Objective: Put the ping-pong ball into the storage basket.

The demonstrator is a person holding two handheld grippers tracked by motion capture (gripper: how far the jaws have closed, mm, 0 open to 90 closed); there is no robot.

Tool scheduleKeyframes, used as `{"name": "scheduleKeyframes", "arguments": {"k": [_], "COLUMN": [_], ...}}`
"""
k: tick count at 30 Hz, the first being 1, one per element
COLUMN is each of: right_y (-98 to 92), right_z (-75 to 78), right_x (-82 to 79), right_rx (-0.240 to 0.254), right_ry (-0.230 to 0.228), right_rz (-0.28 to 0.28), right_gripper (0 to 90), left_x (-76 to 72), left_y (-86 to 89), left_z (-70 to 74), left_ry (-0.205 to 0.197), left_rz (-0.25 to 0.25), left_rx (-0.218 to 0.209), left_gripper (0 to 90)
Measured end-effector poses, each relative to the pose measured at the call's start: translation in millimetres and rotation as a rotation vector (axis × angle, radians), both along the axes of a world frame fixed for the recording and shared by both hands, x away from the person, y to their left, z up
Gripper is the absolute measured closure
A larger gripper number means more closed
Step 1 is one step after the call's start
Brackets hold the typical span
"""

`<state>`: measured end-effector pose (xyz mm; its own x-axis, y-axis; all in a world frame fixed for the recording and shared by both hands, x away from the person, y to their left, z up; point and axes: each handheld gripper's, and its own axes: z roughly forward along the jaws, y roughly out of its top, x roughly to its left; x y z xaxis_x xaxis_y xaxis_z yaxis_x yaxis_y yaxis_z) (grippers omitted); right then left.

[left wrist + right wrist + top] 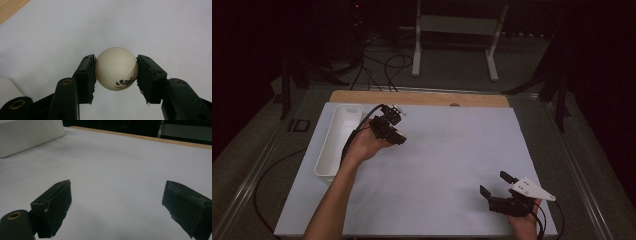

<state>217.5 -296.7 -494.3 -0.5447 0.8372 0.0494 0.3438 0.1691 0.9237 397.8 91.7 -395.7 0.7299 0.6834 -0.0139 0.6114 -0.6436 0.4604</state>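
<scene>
A cream table-tennis ball [116,68] with a black logo and a small red star sits clamped between the two black pads of my left gripper [116,72]. In the high view that left gripper [391,125] hovers over the white sheet just right of the white bin [338,137], held by a hand from below. My right gripper [495,184] rests near the table's front right corner, jaws spread wide with nothing between them; the right gripper view shows its gripper [116,205] above bare white surface.
The long white bin [27,135] lies along the left side of the white sheet [447,165]. A wooden strip [422,98] borders the far edge. Cables and a metal stand [457,35] occupy the dark floor beyond.
</scene>
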Motion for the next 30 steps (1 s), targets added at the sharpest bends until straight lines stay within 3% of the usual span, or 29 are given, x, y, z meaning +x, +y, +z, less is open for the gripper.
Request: {"name": "scheduleKeyframes", "arguments": {"k": [30], "right_y": [0.4], "right_z": [-0.1], "right_x": [-0.2], "right_rx": [0.0], "right_ry": [0.0], "right_rz": [-0.001], "right_gripper": [8.4], "left_x": [-2.0], "left_y": [14.1], "left_z": [8.8], "left_ry": [-0.023], "left_rz": [0.019], "left_rx": [-0.004], "left_gripper": [51.2]}}
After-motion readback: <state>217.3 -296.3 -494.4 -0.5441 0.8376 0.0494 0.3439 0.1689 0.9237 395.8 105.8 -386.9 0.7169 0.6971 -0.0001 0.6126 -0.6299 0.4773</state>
